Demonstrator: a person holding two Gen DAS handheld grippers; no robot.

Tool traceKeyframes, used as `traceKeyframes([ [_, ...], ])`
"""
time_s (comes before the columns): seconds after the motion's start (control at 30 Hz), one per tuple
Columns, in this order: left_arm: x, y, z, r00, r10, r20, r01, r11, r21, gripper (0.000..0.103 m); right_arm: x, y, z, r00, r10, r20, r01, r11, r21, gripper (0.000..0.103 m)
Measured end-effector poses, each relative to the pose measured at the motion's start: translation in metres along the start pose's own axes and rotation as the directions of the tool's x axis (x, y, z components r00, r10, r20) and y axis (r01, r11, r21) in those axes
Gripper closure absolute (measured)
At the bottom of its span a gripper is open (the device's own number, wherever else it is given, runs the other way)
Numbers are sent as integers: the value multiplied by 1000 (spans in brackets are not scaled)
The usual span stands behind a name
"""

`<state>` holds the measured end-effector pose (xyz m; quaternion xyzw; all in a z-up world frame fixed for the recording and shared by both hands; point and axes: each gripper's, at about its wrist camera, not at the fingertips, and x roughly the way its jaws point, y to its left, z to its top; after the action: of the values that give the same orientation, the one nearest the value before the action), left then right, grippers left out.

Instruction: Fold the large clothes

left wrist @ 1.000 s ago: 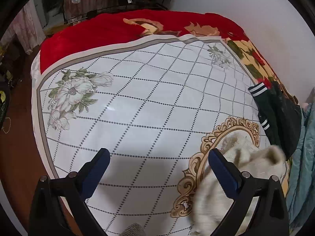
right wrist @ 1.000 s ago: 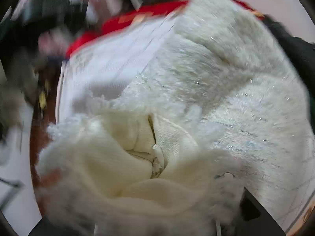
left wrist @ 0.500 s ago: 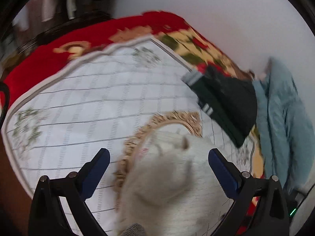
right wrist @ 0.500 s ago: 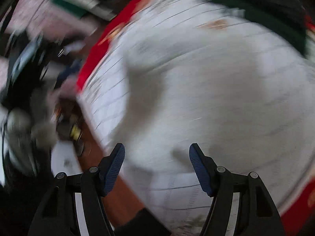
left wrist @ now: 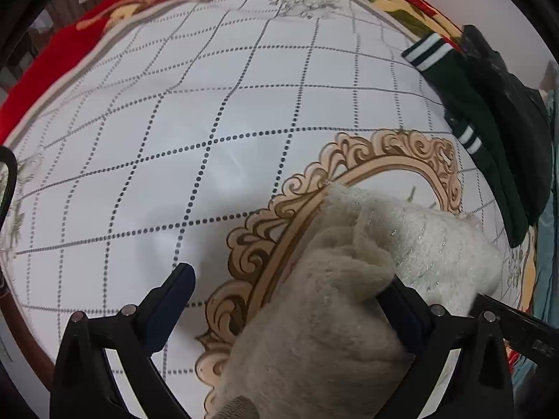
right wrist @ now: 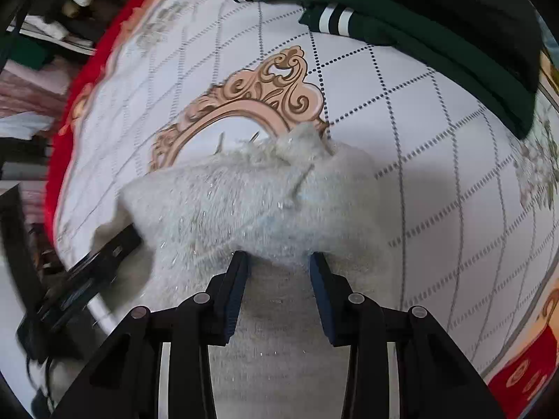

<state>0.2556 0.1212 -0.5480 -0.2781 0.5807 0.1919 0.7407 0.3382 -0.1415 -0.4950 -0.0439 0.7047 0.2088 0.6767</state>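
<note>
fluffy cream sweater (left wrist: 353, 279) bunched on the white checked bed cover (left wrist: 195, 111), over the gold ornate frame print. left gripper (left wrist: 290, 289) wide apart, right finger buried under the sweater, nothing clamped. right gripper (right wrist: 279, 272) parted at the sweater (right wrist: 244, 202) edge, fabric between the fingers, not pinched. dark green folded garment (right wrist: 401, 21) well apart near the far side

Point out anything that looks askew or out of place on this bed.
The fluffy cream sweater lies bunched in a crumpled heap on the white grid-patterned sheet, not spread flat. The dark green garment with white stripes lies at the sheet's edge. Nothing looks spilled or damaged.
</note>
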Motion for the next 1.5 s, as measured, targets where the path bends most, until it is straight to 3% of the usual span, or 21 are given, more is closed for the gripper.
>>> traceKeyframes([
  [0.13, -7, 11, 4, 997, -69, -29, 68, 997, -36, 0, 4, 8, 13, 998, -26, -49, 25, 999, -24, 62],
  [0.2, -31, 15, 2, 995, -95, -12, 95, 994, -53, 0, -17, 2, 13, 997, 27, -73, -26, 1000, 7, 62],
  [0.27, -62, 21, -5, 992, -126, 29, 128, 989, -74, 0, -41, -5, 7, 993, 108, -48, -107, 994, 34, 56],
  [0.37, -105, 20, -24, 992, -85, 97, 90, 995, -49, 0, -72, -1, -12, 985, 172, -5, -173, 985, -9, 54],
  [0.43, -115, 18, -33, 993, -47, 111, 51, 998, -33, 0, -68, 11, -20, 983, 179, -41, -181, 982, -55, 54],
  [0.57, -99, 15, -35, 996, 8, 92, -5, 999, -32, 0, -30, 38, -15, 987, 149, -64, -155, 983, -97, 54],
  [0.63, -80, 16, -28, 997, 23, 80, -19, 999, -48, 0, -3, 54, -3, 995, 78, -57, -85, 989, -123, 53],
  [0.7, -59, 14, -22, 997, 47, 61, -44, 998, -44, 0, 15, 60, 8, 996, 72, -50, -76, 993, -87, 50],
  [0.77, -40, 14, -16, 995, 91, 35, -90, 996, -25, 0, 16, 70, 13, 995, 75, -66, -82, 992, -101, 31],
  [0.83, -23, 16, -12, 998, 64, -6, -64, 998, -28, 0, 4, 73, 11, 990, 121, -77, -129, 986, -109, 24],
  [0.9, -21, 17, -10, 999, 28, -31, -29, 998, -49, 0, -14, 61, 4, 982, 182, -49, -186, 978, -94, 24],
  [1.0, -55, 18, -14, 999, -28, 31, 30, 997, -66, 0, -41, 22, -10, 972, 233, 31, -233, 972, -21, 24],
  [1.07, -78, 22, -22, 996, -64, 68, 69, 994, -84, 0, -51, -14, -22, 965, 247, 87, -249, 968, 19, 15],
  [1.13, -92, 28, -36, 993, -83, 79, 91, 990, -105, 0, -43, -47, -27, 970, 226, 90, -231, 972, 50, 11],
  [1.2, -92, 31, -49, 994, -87, 60, 94, 989, -115, 0, -22, -75, -29, 969, 242, 40, -245, 965, 93, 11],
  [1.27, -82, 31, -62, 997, -65, 34, 69, 992, -101, 0, 10, -99, -31, 926, 377, -15, -372, 919, 132, 11],
  [1.37, -61, 23, -67, 999, -40, 3, 40, 996, -74, 0, 46, -109, -29, 812, 583, -35, -569, 803, 178, 12],
  [1.5, -38, 22, -63, 998, -49, -46, 48, 998, -35, 0, 58, -99, -34, 752, 658, -36, -634, 738, 233, 27],
])
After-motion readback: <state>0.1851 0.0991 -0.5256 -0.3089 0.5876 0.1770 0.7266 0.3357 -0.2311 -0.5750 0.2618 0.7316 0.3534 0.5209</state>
